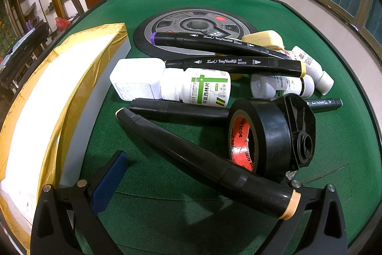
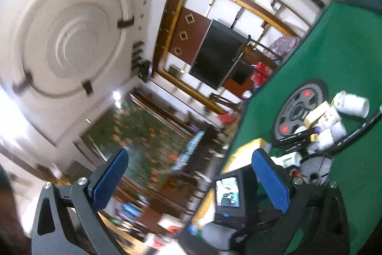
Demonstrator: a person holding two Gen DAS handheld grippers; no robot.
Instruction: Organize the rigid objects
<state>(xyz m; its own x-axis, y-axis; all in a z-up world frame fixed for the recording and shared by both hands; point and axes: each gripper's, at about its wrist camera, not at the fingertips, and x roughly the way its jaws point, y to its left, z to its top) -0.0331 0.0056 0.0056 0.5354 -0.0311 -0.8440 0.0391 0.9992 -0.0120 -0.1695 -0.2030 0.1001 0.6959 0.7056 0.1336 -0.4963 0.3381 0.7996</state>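
Box (image 1: 59, 92): gold-edged with a white top, lying at the far left of the green bench (image 1: 310, 23).
Left tongs (image 1: 203, 185): spread wide and gripping nothing; the blue pad (image 1: 111, 179) of the left finger shows, while the right finger is hidden behind the nearest marker.
Nearest marker (image 1: 203, 159): black with peach-coloured ends, lying on a slant across the gap of the tongs, its near end over the right finger.
Second black marker (image 1: 179, 110): flat on the bench just behind it.
White bottles: a square-capped one (image 1: 138, 79) touching one with a green label (image 1: 203, 87), both on their sides mid-bench.
Art markers: a purple-ended one (image 1: 214, 42) and a yellow-ended one (image 1: 238, 63), resting on top of the pile.
Black tape roll (image 1: 260, 140): standing on edge with an orange core, leaning against a black plastic disc (image 1: 300, 130) to its right.
Round panel (image 1: 198, 25): grey, set into the bench behind the pile.
Far-right bottles (image 1: 310, 66): white, lying on their sides.
Right tongs (image 2: 191, 181): spread wide and empty, raised off to the side of the bench, with that view tilted and blurred; the pile (image 2: 322, 126) sits at the right.
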